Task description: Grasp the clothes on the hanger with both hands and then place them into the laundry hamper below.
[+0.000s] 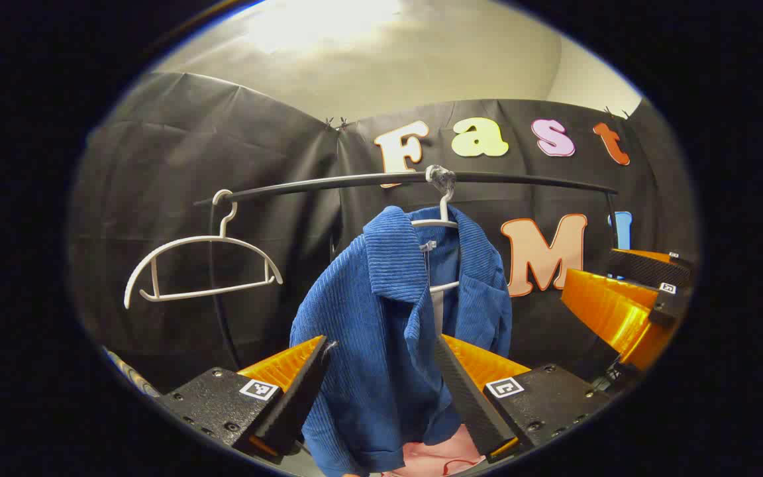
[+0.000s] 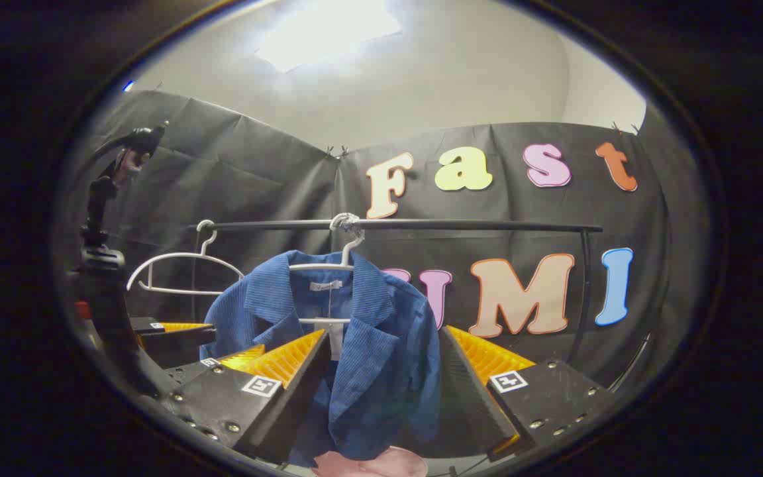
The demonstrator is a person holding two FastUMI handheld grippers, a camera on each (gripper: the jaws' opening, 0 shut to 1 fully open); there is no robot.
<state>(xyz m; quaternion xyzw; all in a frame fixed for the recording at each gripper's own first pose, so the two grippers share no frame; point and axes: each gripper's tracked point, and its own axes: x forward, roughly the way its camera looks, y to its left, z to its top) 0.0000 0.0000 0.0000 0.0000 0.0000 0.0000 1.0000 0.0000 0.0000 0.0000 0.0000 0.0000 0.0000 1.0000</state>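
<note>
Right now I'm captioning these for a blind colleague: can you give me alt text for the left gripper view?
A blue jacket hangs on a white hanger from a black rail, framed between the left gripper's open fingers. An empty white hanger hangs to the left, pink cloth lies below, and the right gripper shows at the right edge.

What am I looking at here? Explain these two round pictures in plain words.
No robot: a person carries two hand-held grippers, each with a camera looking along its two fingers. In the left gripper view, the left hand-held gripper is open, its fingers either side of a blue jacket, not pressing it. The right gripper view shows the right hand-held gripper open before the same jacket. The jacket hangs on a white hanger from a black rail; an empty hanger hangs beside it. Something pink lies below.
</note>
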